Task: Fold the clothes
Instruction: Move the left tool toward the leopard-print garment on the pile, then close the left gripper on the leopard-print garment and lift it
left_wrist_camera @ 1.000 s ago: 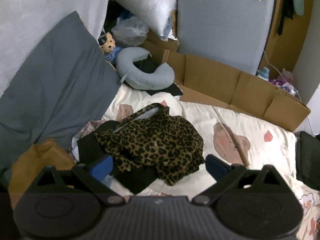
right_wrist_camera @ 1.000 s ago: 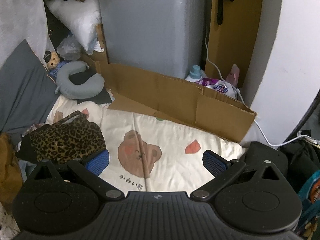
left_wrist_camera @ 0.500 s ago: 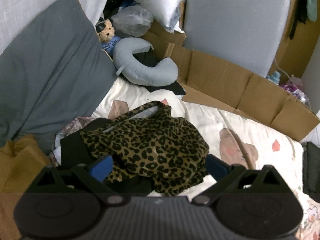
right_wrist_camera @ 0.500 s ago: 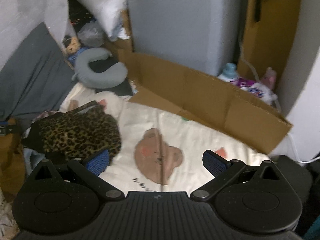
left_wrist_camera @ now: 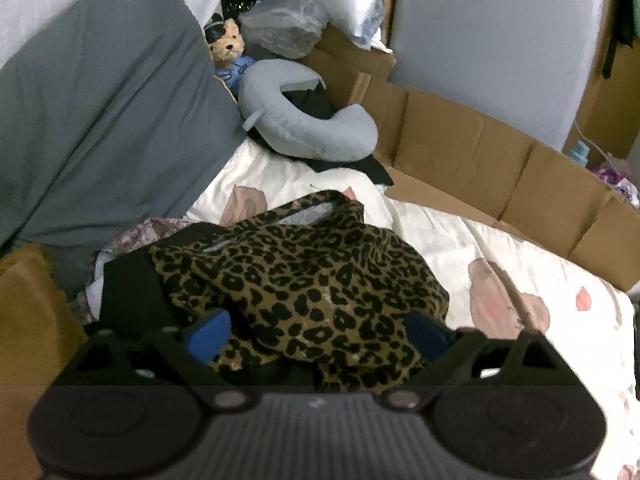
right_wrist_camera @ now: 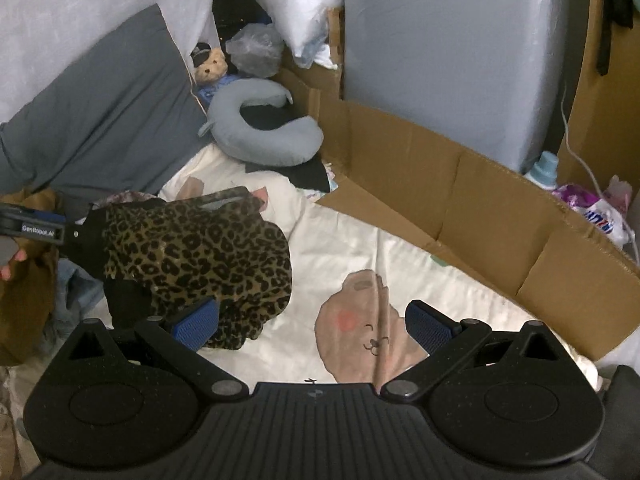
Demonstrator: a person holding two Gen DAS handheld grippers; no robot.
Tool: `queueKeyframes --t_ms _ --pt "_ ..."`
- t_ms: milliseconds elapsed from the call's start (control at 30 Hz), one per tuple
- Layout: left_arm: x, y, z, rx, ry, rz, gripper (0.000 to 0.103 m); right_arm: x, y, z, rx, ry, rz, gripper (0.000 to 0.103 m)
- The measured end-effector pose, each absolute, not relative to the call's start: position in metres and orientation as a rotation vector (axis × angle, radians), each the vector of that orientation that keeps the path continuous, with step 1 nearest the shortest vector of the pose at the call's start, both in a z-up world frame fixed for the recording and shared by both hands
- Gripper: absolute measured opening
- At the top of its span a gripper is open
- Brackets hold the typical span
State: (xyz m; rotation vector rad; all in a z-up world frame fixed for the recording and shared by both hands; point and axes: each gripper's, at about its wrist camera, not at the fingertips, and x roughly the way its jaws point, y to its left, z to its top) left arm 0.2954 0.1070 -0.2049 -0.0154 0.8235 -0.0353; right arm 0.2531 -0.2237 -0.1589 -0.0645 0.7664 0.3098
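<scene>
A crumpled leopard-print garment point(left_wrist_camera: 304, 280) lies on a cream bear-print sheet point(left_wrist_camera: 460, 248), on top of a black garment point(left_wrist_camera: 128, 292). My left gripper point(left_wrist_camera: 316, 336) is low over the pile. Its jaws are wide and closing, with the leopard cloth bunched between the blue pads point(left_wrist_camera: 208, 336), which do not press it. In the right wrist view the leopard garment point(right_wrist_camera: 200, 248) sits at the left. My right gripper point(right_wrist_camera: 312, 328) is open above the sheet point(right_wrist_camera: 360, 248). Its left pad point(right_wrist_camera: 196, 326) overlaps the garment's near edge and nothing is held.
A grey neck pillow point(left_wrist_camera: 304, 136) and a teddy bear point(left_wrist_camera: 228, 46) sit behind the pile. A big grey cushion point(left_wrist_camera: 100, 120) leans at the left, and mustard cloth point(left_wrist_camera: 28, 312) lies below it. Flattened cardboard point(left_wrist_camera: 480, 160) walls the far side. A person's fingers point(right_wrist_camera: 12, 264) show at the left edge.
Both grippers have come down toward the bed. The leopard garment now fills the gap between my left fingers, and the right view has swung left toward it.
</scene>
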Motion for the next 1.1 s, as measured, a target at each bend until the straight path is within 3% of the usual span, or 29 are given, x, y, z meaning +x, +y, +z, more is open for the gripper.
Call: queueKeyframes --t_ms 300,467,833,900,933,967,1000,1067,1100 --pt "0.324 0.101 -0.233 0.015 0.772 -0.031 0.094 0.258 -0.237 -0.205 0.023 0.754 0.287 0.102" --pt "0.339 0.101 -0.256 0.07 0.795 -0.054 0.081 0.257 -0.247 -0.236 0.069 0.764 0.262 0.102" --pt "0.355 0.105 -0.298 0.079 0.759 -0.006 0.08 0.249 -0.255 -0.277 0.063 0.783 0.274 0.102" --pt "0.359 0.107 -0.304 0.053 0.766 0.01 0.062 0.247 -0.255 -0.281 0.064 0.797 0.278 0.102" --pt "0.361 0.108 -0.308 0.038 0.77 0.02 0.058 0.247 -0.254 -0.283 0.063 0.804 0.281 0.102" --pt "0.363 0.109 -0.311 0.023 0.774 0.029 0.046 0.246 -0.254 -0.285 0.061 0.811 0.283 0.102" --pt "0.365 0.111 -0.315 0.008 0.778 0.039 0.028 0.246 -0.253 -0.287 0.062 0.818 0.283 0.102" --pt "0.365 0.115 -0.316 -0.042 0.774 0.035 0.007 0.245 -0.254 -0.29 0.072 0.83 0.283 0.102" --pt "0.364 0.115 -0.314 -0.049 0.765 0.027 0.007 0.245 -0.254 -0.291 0.077 0.834 0.286 0.102"
